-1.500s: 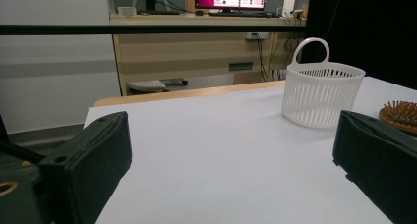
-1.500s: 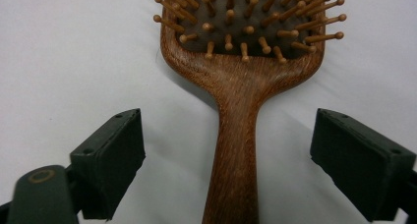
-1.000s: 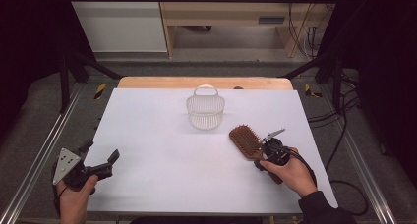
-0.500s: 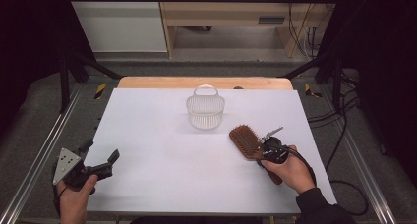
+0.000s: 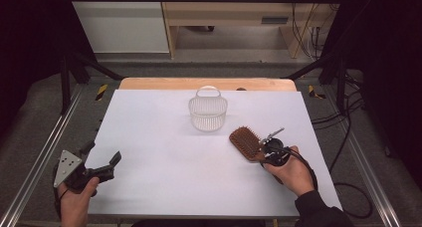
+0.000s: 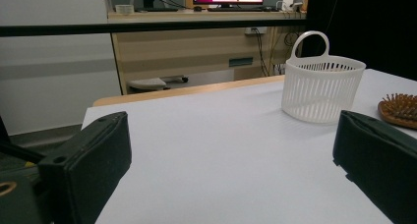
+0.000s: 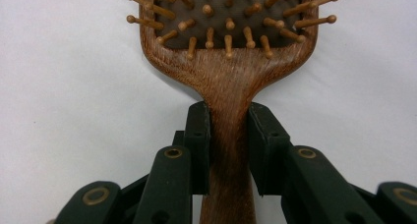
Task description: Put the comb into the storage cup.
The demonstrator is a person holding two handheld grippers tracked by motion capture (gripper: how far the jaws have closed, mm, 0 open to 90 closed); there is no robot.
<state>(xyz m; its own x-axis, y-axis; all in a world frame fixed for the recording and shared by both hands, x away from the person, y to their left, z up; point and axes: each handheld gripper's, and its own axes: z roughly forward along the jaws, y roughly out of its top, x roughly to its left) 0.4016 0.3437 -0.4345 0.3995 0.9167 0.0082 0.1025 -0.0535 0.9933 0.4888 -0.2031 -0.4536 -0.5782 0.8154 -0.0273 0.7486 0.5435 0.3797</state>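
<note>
A brown wooden hairbrush [image 5: 245,142] lies bristles-up on the white table [image 5: 164,137], right of centre. My right gripper [image 5: 267,152] is at its handle. In the right gripper view the jaws have just been closing, and both pads now press on the handle of the hairbrush [image 7: 226,52], so the right gripper [image 7: 229,121] is shut on it. My left gripper [image 5: 103,155] rests at the table's near left corner, open with nothing between its fingers. The left gripper [image 6: 231,150] looks across the table toward the basket.
A white slatted plastic basket [image 5: 208,112] with a loop handle stands upright at the back centre; it is also in the left gripper view [image 6: 322,89]. A wooden strip [image 5: 206,83] edges the far side. Metal frame rails run along both sides.
The right gripper's jaws have closed in on the hairbrush handle. Both hands stay where they were, and the brush and basket have not moved.
</note>
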